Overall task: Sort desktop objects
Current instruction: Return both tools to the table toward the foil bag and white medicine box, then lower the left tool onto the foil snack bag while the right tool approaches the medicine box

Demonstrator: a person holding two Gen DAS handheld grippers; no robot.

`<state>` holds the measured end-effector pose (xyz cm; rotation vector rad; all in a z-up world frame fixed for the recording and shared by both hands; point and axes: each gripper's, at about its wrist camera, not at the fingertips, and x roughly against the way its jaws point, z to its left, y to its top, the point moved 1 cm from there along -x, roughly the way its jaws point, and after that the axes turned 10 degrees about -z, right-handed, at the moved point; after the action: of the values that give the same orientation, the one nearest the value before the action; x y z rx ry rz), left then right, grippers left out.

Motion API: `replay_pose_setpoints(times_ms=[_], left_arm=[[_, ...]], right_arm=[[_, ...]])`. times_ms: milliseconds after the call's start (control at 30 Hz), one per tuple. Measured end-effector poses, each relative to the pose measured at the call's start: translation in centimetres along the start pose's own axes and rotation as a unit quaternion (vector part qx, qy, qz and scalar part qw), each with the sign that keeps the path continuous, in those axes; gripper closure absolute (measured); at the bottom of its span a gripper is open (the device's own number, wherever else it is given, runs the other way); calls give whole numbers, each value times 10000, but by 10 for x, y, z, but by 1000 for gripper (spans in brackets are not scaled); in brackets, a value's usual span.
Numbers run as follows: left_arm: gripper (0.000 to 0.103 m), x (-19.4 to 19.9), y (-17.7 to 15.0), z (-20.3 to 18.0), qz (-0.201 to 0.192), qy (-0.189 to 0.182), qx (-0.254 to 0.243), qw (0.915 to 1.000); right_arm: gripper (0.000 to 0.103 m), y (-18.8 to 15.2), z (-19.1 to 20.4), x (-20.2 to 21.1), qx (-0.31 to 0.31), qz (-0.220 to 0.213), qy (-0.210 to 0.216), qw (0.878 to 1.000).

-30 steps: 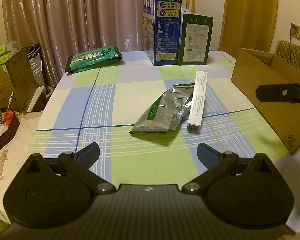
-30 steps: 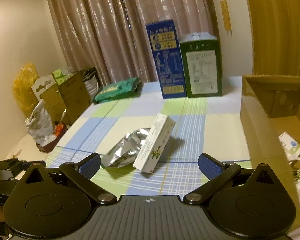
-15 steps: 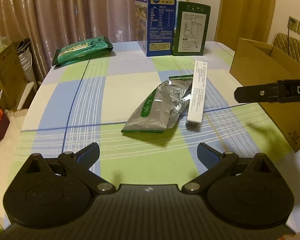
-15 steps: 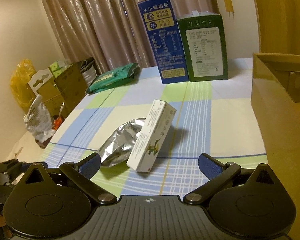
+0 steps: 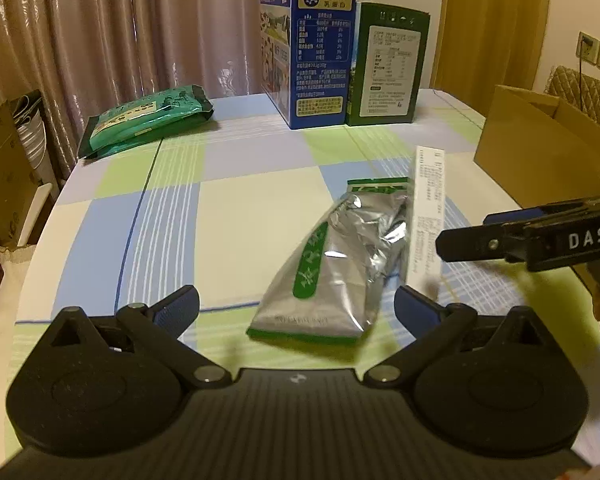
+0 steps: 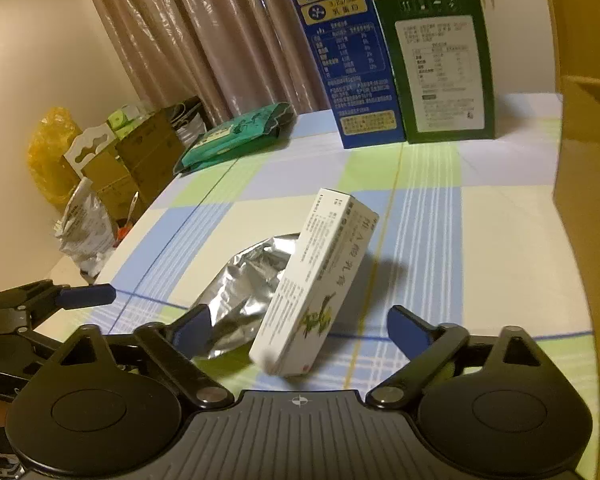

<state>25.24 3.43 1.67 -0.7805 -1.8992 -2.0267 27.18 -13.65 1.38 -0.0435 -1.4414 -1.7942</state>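
Between closing right gripper (image 6: 298, 330) jaws, nothing pinched yet: white carton (image 6: 318, 284) propped on foil pouch (image 5: 340, 260) w/ left gripper (image 5: 296, 306) spread & empty just short; centre pads on carton's long sides, avoid snagging foil.

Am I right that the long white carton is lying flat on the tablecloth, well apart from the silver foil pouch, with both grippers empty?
Not quite: the right wrist view shows the white carton tilted, leaning on the silver foil pouch, not apart from it. The rest holds: neither the left gripper nor the right gripper, whose jaws are closing, holds anything.
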Motion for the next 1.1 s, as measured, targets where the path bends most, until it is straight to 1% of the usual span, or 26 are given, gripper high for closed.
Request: replay_pose_setpoints(times_ms=[167,233,300,400,433,500,600,667,767,833,933,1000,1033,1067,1100], left_arm=[[1,-18,2,0,-15,-77,-264,9996],[1,-24,3,1,-45,-199,-300,9993],[1,-27,4,1,-75,-246,-301,9992],[1,-30,6,1,-118,-323,-284,9990],[1,-31,7,1,-124,-337,-290,9989],[1,-32,6,0,-122,-386,-320,9987],[1,-33,5,-2,-85,-393,-366,9985],[1,-32,6,-2,-101,-411,-352,9985],[1,-31,10,-4,-143,-452,-349,9983],[1,-31,11,-7,-149,-512,-376,9979],[1,-36,13,-14,-103,-605,-583,9964],[1,-40,16,-20,-59,-633,-732,9953],[1,-42,17,-23,-41,-628,-836,9945],[1,-44,19,-28,-30,-632,-996,9930],[1,-47,20,-33,-20,-637,-1157,9912]], right_arm=[[24,1,-5,-19,-184,18,17,9998],[27,1,-7,-25,-245,38,70,9997],[31,1,-8,-32,-282,62,90,9995],[42,0,-10,-38,-385,78,182,9991],[50,0,-11,-40,-404,94,180,9990],[57,-1,-13,-40,-467,130,168,9987],[59,1,-15,-36,-541,186,116,9983],[61,4,-14,-31,-537,249,-7,9982],[62,11,-11,-20,-324,475,-374,9976],[63,13,-9,-13,-129,615,-523,9967],[63,13,-16,-3,-184,710,-608,9954],[61,11,-21,1,-248,697,-669,9950],[54,10,-24,3,-273,698,-689,9948],[41,8,-26,4,-293,692,-723,9945],[36,7,-27,5,-293,692,-778,9941]])
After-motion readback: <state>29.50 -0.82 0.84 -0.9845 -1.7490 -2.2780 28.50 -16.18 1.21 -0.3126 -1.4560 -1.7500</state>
